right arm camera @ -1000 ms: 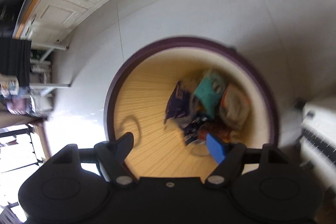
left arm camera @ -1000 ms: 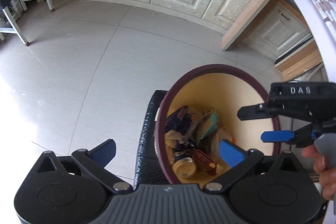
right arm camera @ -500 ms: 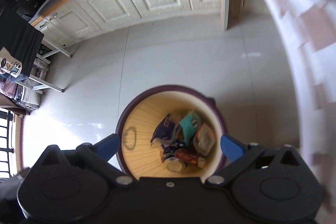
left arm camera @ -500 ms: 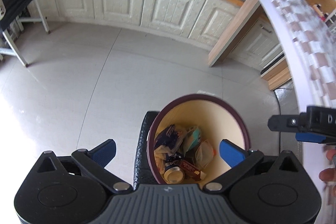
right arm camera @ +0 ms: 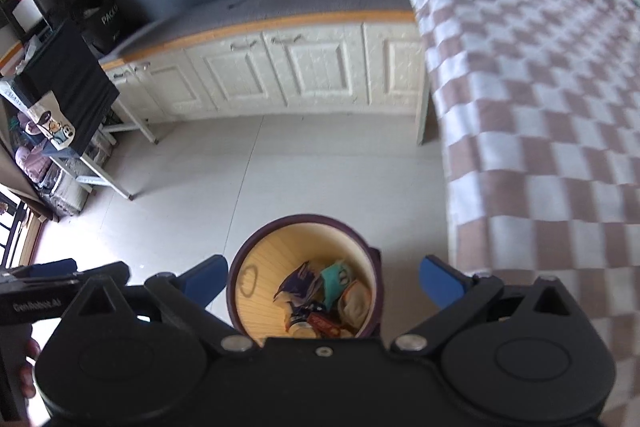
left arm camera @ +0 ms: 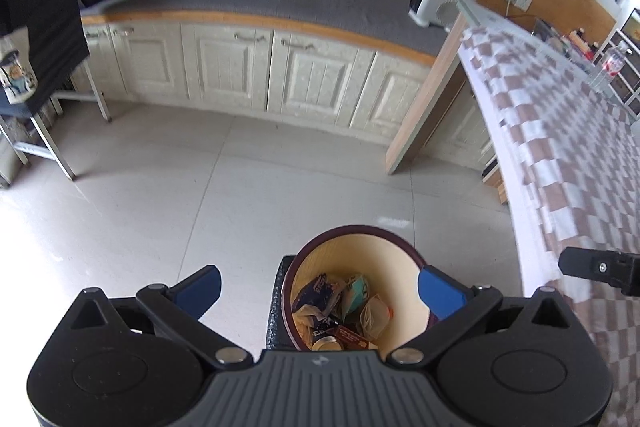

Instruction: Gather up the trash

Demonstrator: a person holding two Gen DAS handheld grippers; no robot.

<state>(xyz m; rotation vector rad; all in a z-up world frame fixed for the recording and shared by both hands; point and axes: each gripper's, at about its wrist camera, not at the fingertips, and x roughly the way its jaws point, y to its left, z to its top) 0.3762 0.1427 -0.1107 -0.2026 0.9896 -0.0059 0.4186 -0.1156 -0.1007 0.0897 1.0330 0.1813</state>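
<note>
While both grippers hang above the floor with nothing between their blue pads, the collecting looks to be between rounds. The right gripper (right arm camera: 320, 279) has its jaws spread as wide as they go, having just been opening, and holds nothing; the left gripper (left arm camera: 318, 287) is likewise spread wide and empty. Directly below and between each pair of fingers stands the bin (right arm camera: 256, 247), a round tub with a dark purple rim and pale yellow inside, on the tiled floor (right arm camera: 280, 163) just beside the table with the checked cloth (right arm camera: 540, 107).

Inside the bin (left arm camera: 400, 251) lies the trash (right arm camera: 320, 295): a crumpled dark blue wrapper, a teal packet, a clear bag, a red box and a can seen end-on, all heaped to one side of the bottom.

My judgement is that a drop is done, and the next move calls for finding another piece. None shows on the floor or cloth, so the grippers would need to swing toward the table top first.
</note>
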